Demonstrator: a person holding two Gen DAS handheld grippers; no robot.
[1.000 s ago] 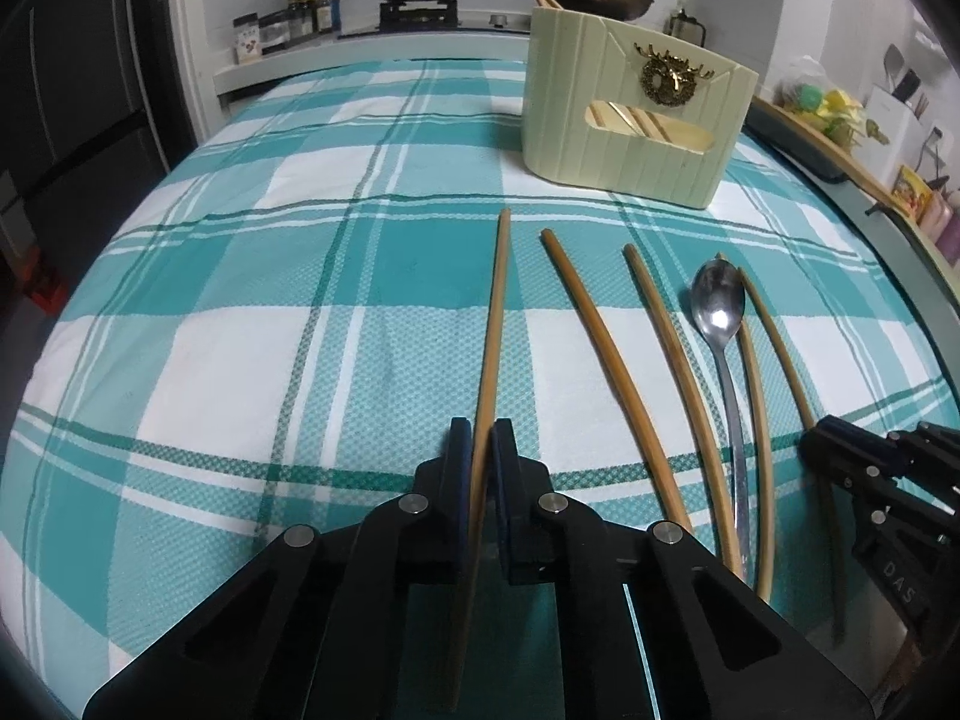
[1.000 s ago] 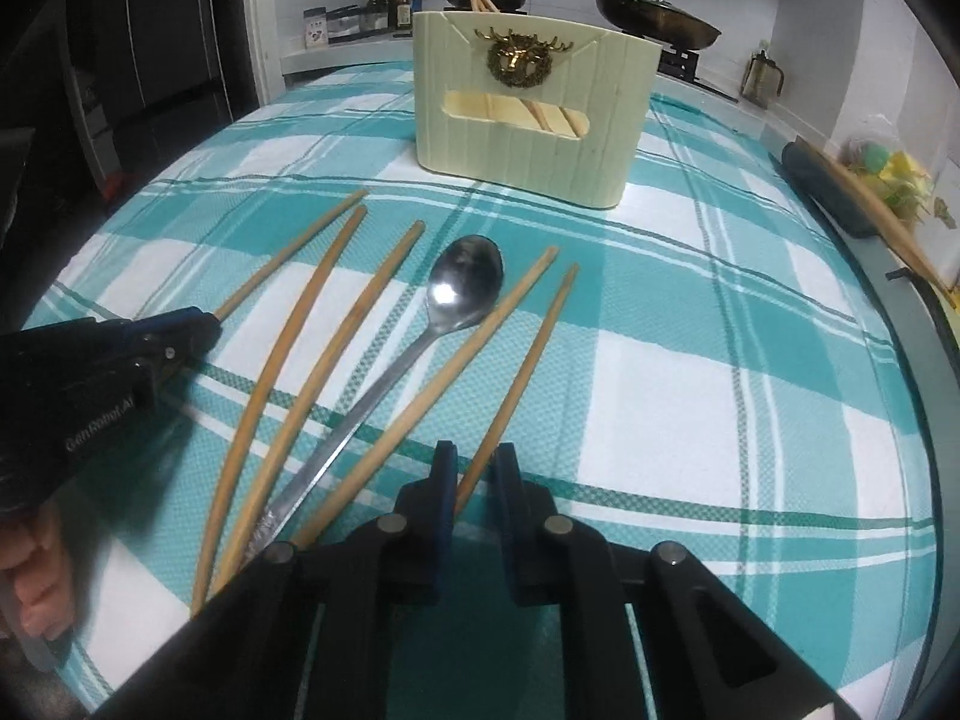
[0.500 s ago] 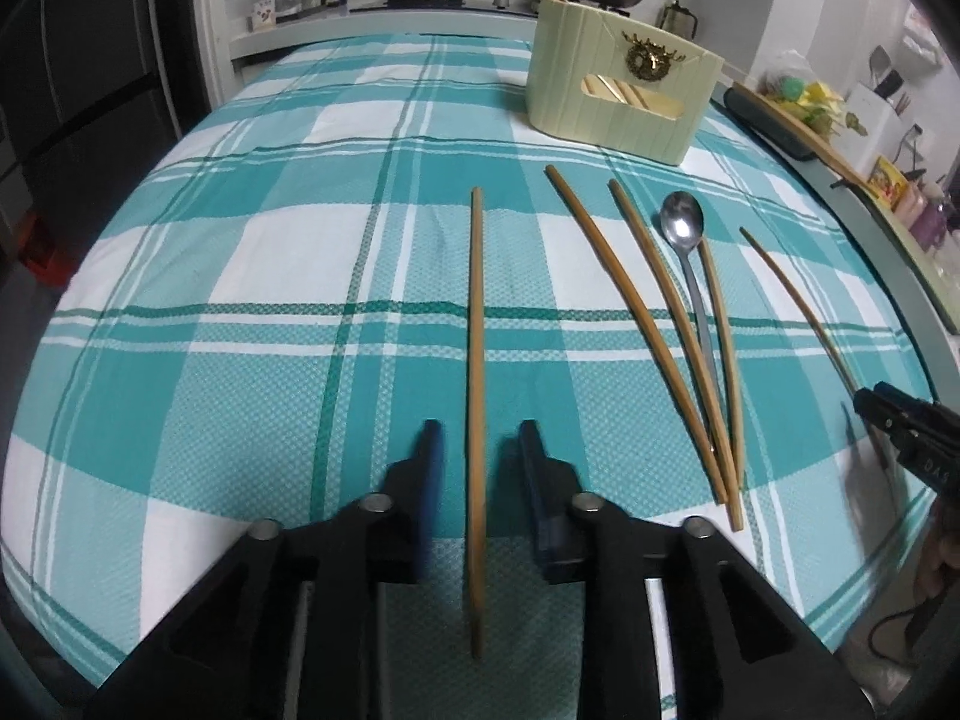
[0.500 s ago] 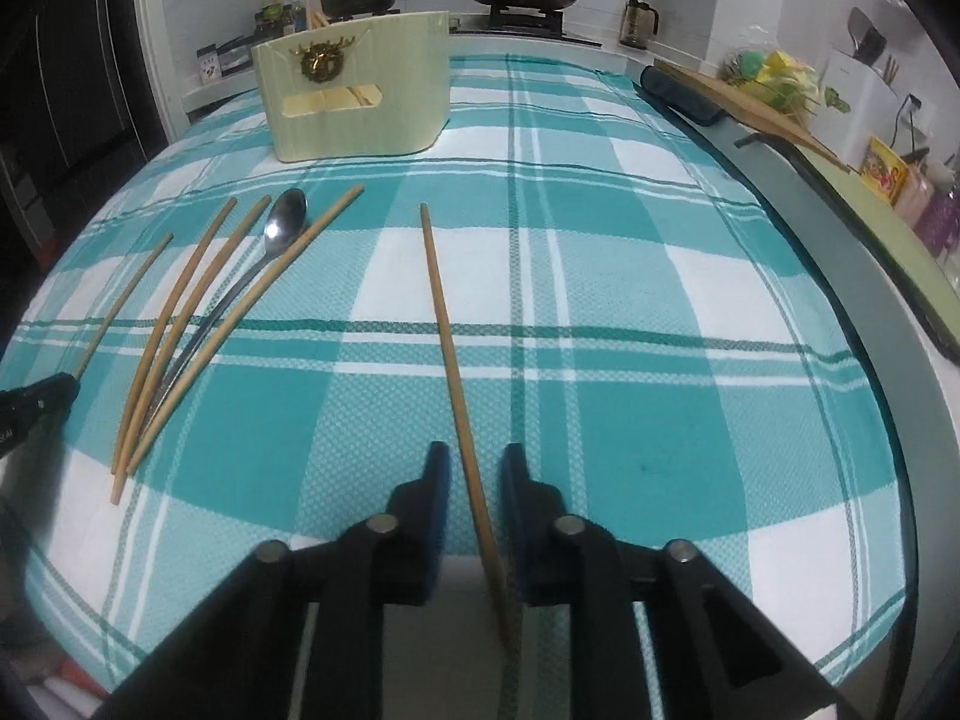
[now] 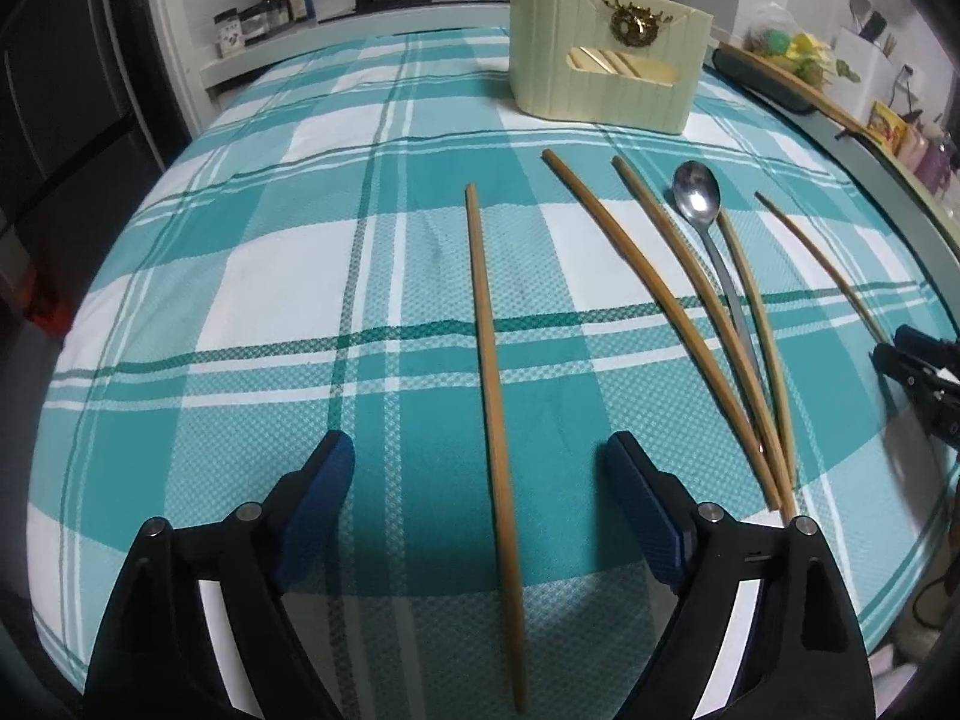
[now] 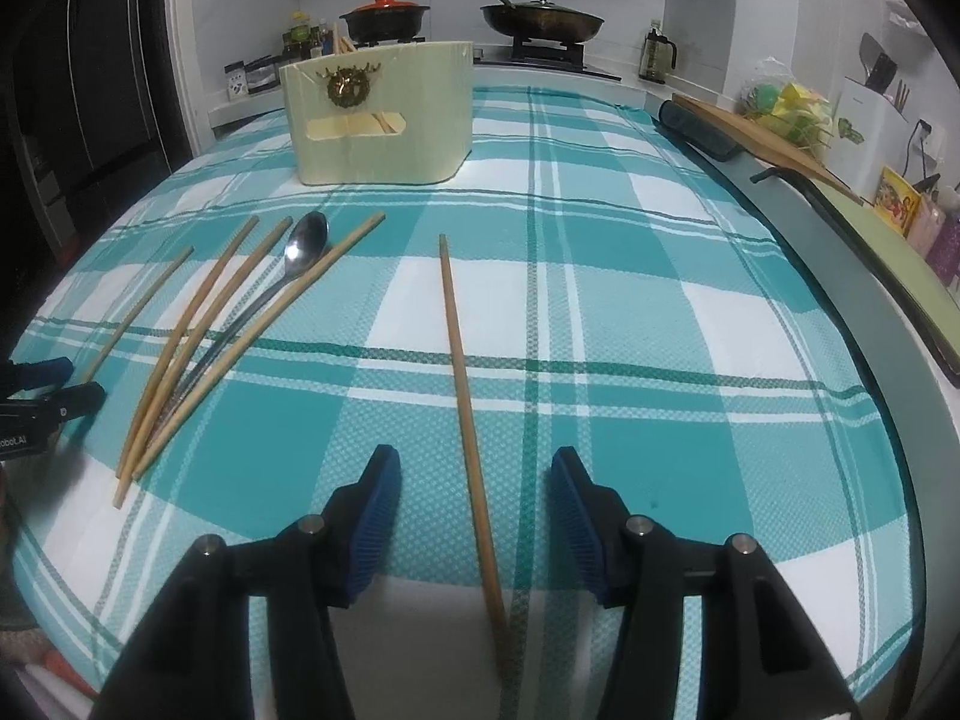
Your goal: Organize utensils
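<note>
Several wooden chopsticks and a metal spoon [image 5: 696, 192] lie on the teal plaid cloth. My left gripper [image 5: 480, 480] is open, its jaws either side of the leftmost chopstick [image 5: 489, 348], which lies flat. My right gripper [image 6: 474, 486] is open around the rightmost chopstick [image 6: 462, 372], also flat on the cloth. The spoon [image 6: 303, 246] and three more chopsticks lie in a bunch [image 6: 198, 330] between the two. A cream utensil holder [image 5: 606, 72] stands at the far side, also in the right wrist view [image 6: 378, 114].
The near table edge runs just under both grippers. A stove with an orange-lidded pot [image 6: 384, 15] and a pan [image 6: 540, 15] is behind the table. A cutting board [image 6: 756, 138] and clutter line the right counter.
Both grippers have opened and let go of their chopsticks, which now lie on the cloth. Both grippers have drawn back toward the near table edge.
</note>
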